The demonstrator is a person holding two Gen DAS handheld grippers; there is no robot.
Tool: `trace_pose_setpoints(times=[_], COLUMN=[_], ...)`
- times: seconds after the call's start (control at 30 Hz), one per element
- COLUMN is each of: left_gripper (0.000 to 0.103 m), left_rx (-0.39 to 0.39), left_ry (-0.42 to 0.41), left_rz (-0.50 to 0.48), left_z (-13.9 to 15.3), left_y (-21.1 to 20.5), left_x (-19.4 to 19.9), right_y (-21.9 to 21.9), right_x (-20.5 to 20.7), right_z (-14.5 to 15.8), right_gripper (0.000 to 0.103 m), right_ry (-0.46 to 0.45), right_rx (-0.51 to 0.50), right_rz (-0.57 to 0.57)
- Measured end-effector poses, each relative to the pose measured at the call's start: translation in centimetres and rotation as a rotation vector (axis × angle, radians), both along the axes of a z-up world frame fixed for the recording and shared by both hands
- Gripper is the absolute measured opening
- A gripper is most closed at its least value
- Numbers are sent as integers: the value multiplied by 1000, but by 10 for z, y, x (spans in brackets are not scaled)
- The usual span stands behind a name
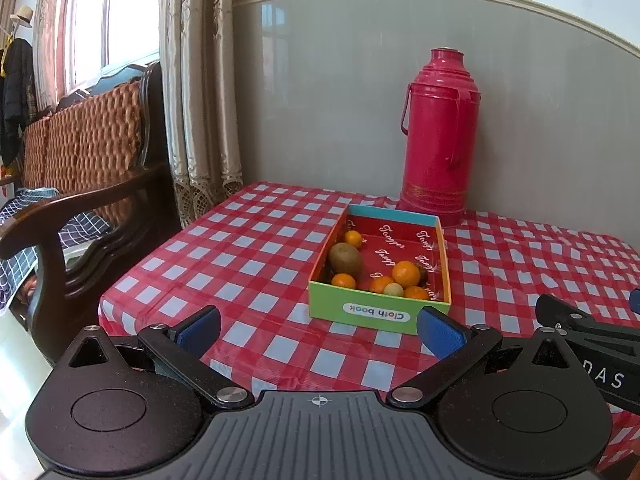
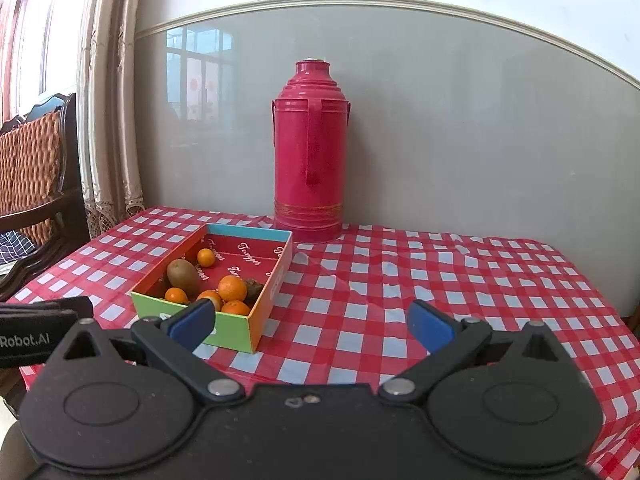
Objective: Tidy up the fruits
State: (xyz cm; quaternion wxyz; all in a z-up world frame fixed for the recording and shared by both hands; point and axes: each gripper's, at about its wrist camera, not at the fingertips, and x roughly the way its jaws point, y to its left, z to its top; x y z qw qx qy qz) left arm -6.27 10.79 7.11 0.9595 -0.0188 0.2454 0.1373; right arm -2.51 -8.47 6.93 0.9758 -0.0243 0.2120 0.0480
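Both grippers hover with jaws spread wide and empty. From the left gripper point(image 1: 319, 334) the fruit box point(image 1: 378, 312) lies at twelve o'clock, long axis running away; from the right gripper point(image 2: 311, 326) it sits at ten o'clock, so the left looks better lined up.

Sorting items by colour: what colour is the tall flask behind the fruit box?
The flask is deep pink-red with gold bands near its base, clearest in the right wrist view.

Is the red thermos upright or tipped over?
Upright. The red thermos stands on its base on the checked tablecloth, cap at the top, just behind the fruit box, in both views.
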Motion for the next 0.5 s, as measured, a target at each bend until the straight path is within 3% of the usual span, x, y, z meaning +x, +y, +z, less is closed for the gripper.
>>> trace_pose_setpoints(times=[0.5], left_gripper=[103], left_rx=[15], left_ry=[-8], left_rz=[-4], left_z=[2], left_y=[-2], left_x=[-1], right_y=[-2], right_x=[-1], right_z=[2], right_gripper=[97], right_ry=[-10], right_rx=[6], right_rz=[-12])
